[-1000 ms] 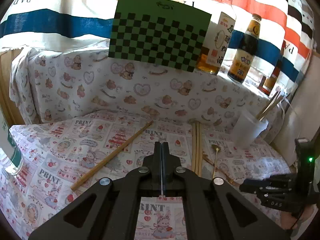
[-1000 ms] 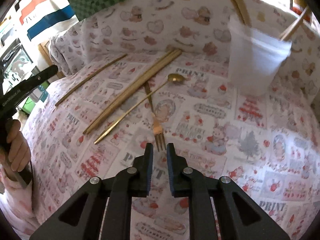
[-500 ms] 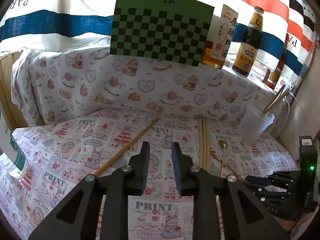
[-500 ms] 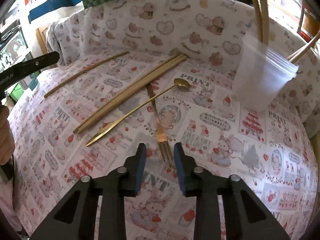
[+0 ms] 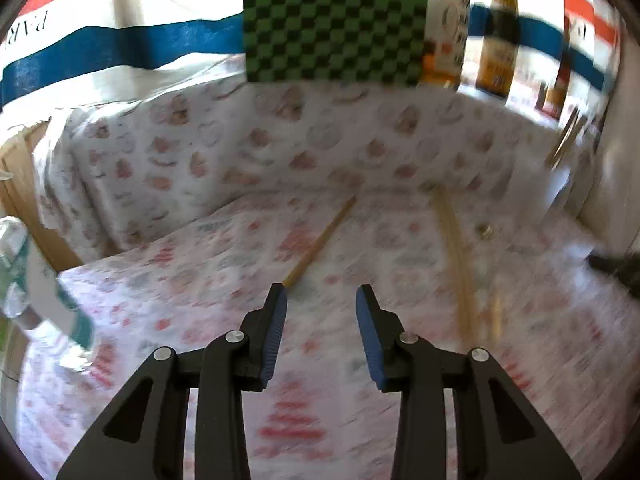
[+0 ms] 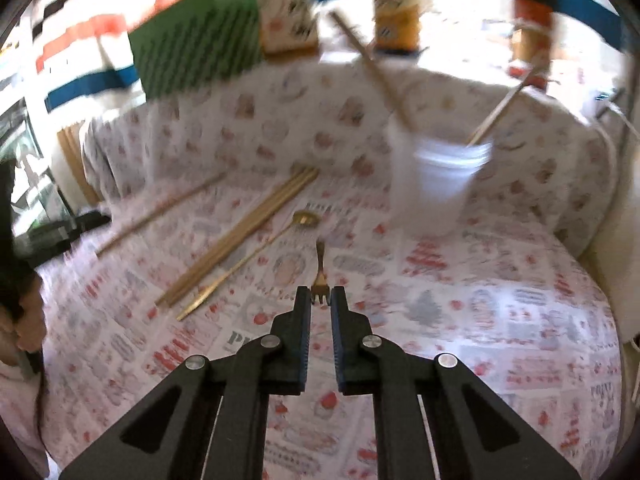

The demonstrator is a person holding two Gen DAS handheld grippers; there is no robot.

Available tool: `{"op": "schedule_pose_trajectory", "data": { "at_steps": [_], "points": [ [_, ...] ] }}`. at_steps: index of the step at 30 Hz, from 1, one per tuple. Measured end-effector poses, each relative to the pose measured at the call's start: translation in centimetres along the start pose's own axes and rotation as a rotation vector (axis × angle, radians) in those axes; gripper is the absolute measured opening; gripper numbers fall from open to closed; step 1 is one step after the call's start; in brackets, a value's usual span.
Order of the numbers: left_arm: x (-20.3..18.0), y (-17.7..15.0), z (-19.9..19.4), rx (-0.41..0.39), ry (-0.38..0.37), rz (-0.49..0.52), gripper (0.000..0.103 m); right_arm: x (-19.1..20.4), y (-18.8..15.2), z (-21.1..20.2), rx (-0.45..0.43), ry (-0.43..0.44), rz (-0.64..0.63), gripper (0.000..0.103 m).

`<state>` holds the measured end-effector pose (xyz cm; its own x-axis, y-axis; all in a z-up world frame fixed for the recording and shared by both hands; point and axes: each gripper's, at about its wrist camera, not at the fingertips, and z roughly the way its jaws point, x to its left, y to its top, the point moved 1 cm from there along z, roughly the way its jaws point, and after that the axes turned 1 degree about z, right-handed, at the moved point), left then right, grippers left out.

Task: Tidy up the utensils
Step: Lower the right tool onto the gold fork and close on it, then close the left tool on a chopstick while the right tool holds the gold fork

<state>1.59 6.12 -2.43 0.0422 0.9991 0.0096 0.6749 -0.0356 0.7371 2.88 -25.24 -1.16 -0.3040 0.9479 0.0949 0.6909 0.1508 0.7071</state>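
My right gripper (image 6: 320,295) is shut on the tines of a gold fork (image 6: 320,271) that points away from me, low over the cloth. A gold spoon (image 6: 248,258) and a pair of gold chopsticks (image 6: 244,236) lie to its left, with a single wooden chopstick (image 6: 160,216) further left. A white plastic cup (image 6: 436,184) holding two chopsticks stands at the back right. My left gripper (image 5: 319,298) is open and empty, its left fingertip by the near end of the wooden chopstick (image 5: 320,242). The gold chopsticks (image 5: 456,264) lie to its right.
A printed cloth (image 6: 500,320) covers the table and the raised ledge behind. A green checkered board (image 5: 334,24) and sauce bottles (image 5: 496,36) stand on the ledge. A clear bottle (image 5: 24,280) stands at the left table edge. The view is motion-blurred.
My left gripper opened wide and moved forward to the wooden chopstick's end. My right gripper closed on the fork's tines, and the fork now points straight away from me.
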Motion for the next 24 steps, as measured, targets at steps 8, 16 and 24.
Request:
{"op": "schedule_pose_trajectory", "data": {
  "at_steps": [8, 16, 24],
  "points": [
    [2.1, -2.2, 1.2, 0.086, 0.099, 0.107, 0.054, -1.0, -0.2, -1.2, -0.078, 0.056, 0.057, 0.011],
    [2.9, -3.3, 2.5, 0.151, 0.069, 0.094, 0.003, -1.2, -0.6, -1.5, -0.093, 0.056, 0.056, 0.011],
    [1.7, -3.2, 1.8, 0.128, 0.026, 0.06, 0.0, -1.3, -0.7, -2.1, -0.109, 0.056, 0.054, 0.011]
  ]
}}
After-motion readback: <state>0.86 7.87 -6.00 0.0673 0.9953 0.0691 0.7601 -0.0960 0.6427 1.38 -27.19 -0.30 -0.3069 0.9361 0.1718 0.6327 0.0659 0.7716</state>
